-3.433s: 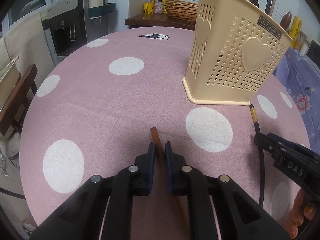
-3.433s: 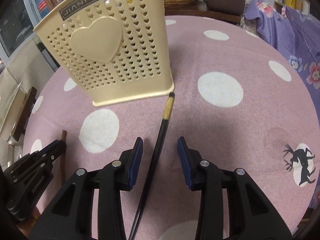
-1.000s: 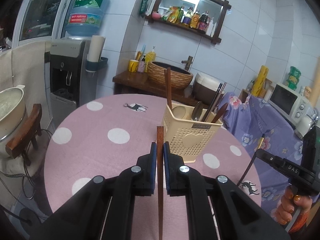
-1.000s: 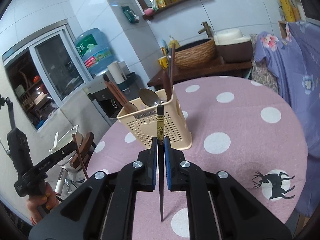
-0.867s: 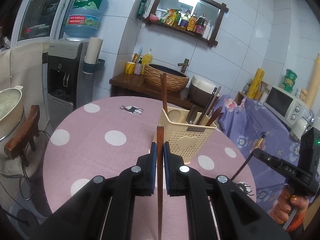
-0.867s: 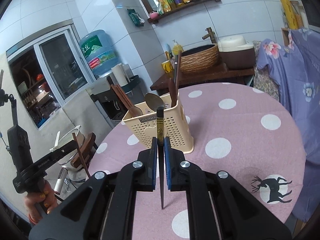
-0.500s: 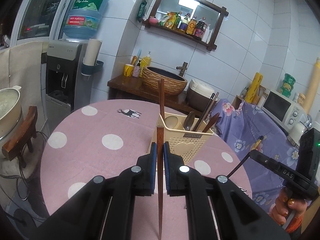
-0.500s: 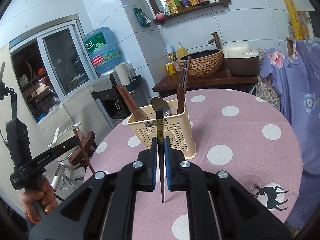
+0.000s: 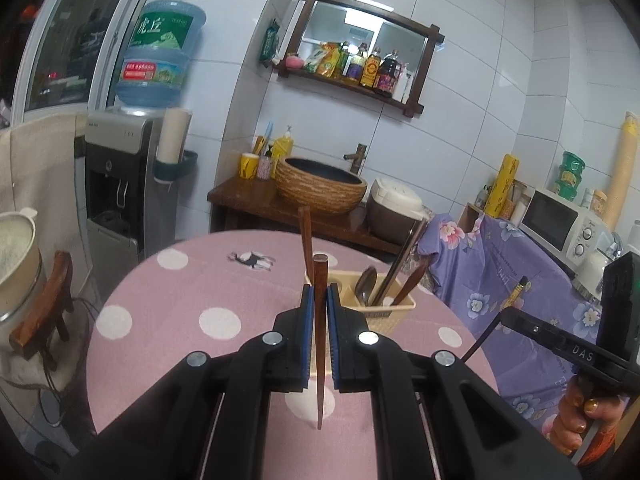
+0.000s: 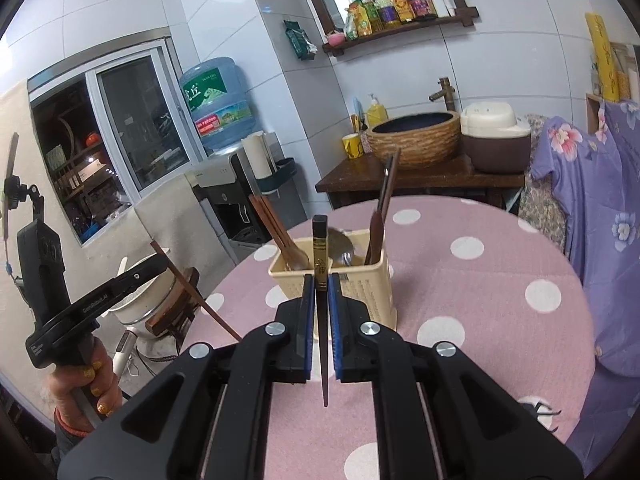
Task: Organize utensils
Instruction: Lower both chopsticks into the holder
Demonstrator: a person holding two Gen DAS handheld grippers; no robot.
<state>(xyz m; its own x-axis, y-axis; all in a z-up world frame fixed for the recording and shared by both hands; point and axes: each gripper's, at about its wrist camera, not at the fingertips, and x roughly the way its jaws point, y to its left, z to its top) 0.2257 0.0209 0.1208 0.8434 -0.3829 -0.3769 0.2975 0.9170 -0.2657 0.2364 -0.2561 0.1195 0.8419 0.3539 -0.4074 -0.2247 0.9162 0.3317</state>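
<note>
Above pink counter (image 9: 168,312), left tongs (image 9: 319,312) clamp brown chopstick (image 9: 319,320), right tongs (image 10: 320,304) clamp black chopstick (image 10: 320,280); both upright, likely for dropping into basket (image 10: 372,284).

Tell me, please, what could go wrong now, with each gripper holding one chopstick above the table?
The beige holder already holds spoons and chopsticks, so the black chopstick in the right gripper could hit them going in. The brown chopstick in the left gripper is pinched only near its top, so it might pivot or slip.
</note>
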